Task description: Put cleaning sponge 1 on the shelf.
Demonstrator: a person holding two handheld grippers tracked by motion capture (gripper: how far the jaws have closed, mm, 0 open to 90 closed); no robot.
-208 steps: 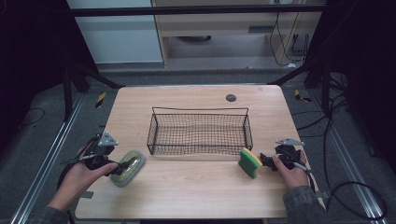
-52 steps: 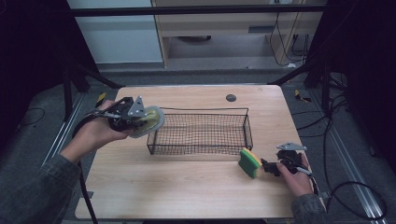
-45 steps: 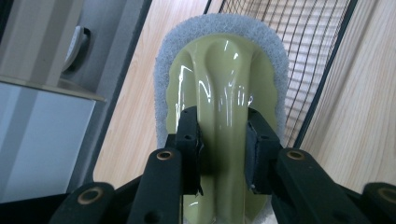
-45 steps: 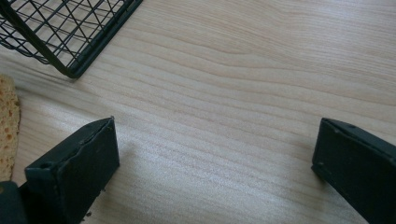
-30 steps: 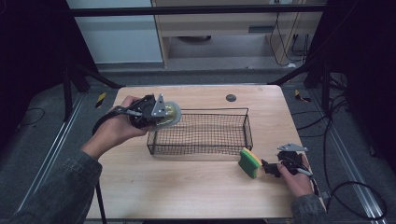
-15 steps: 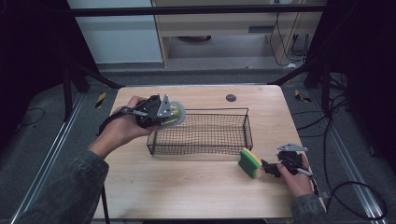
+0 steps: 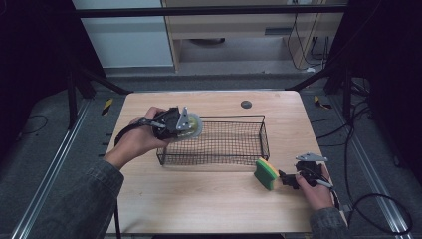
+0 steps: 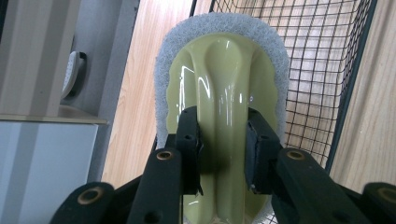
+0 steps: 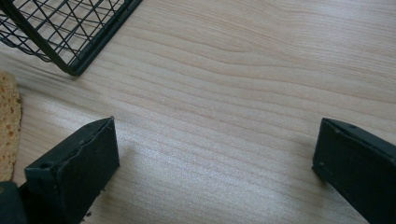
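My left gripper (image 7: 180,123) is shut on the ridge handle of a pale green scrubber (image 7: 193,125) with a white pad. I hold it above the left end of the black wire basket (image 7: 262,135). In the left gripper view both pads (image 8: 189,140) press the sides of the scrubber's (image 8: 224,70) handle, with the basket's mesh (image 8: 327,56) behind it. My right gripper (image 7: 287,179) rests low at the table's front right, open, next to a yellow-and-green sponge (image 7: 266,173). In the right gripper view the gripper (image 9: 215,163) has bare wood between its jaws, and the sponge (image 9: 8,121) lies outside the left jaw.
A small dark round disc (image 7: 246,104) lies on the wooden table (image 7: 209,204) behind the basket. A corner of the basket (image 9: 56,23) sits ahead of the right gripper. Dark frame legs and cables surround the table.
The left hand has carried the scrubber from the table's front left up to the basket's left end, lately drifting right and a little lower. The right gripper has stayed put.
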